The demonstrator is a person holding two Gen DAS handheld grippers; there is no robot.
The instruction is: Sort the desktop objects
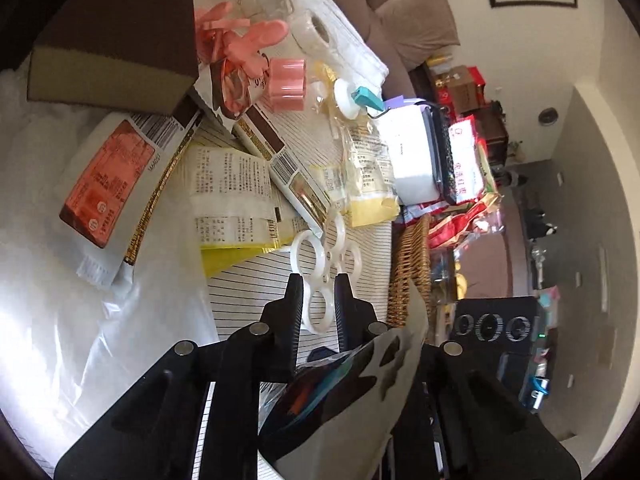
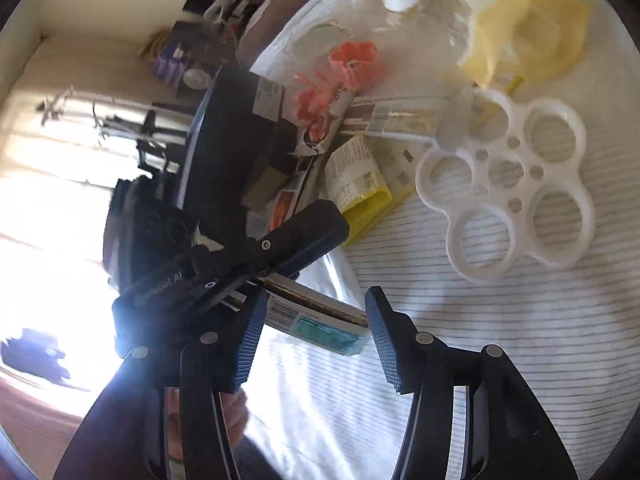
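Clutter covers the striped tablecloth (image 1: 256, 292): snack packets, a brown box (image 1: 116, 36), pink clips (image 1: 240, 40). Your left gripper (image 1: 319, 280) sits low at 6 o'clock, jaws narrow, straddling one loop of the white ring holder (image 1: 326, 264); whether the pads press it you cannot tell. Your right gripper (image 2: 314, 308) stands wide, a teal-labelled packet (image 2: 320, 328) lying between its fingers without touching both. From the right wrist, the ring holder (image 2: 508, 184) lies at 2 o'clock, flat on the cloth, and the other gripper crosses at 9 o'clock.
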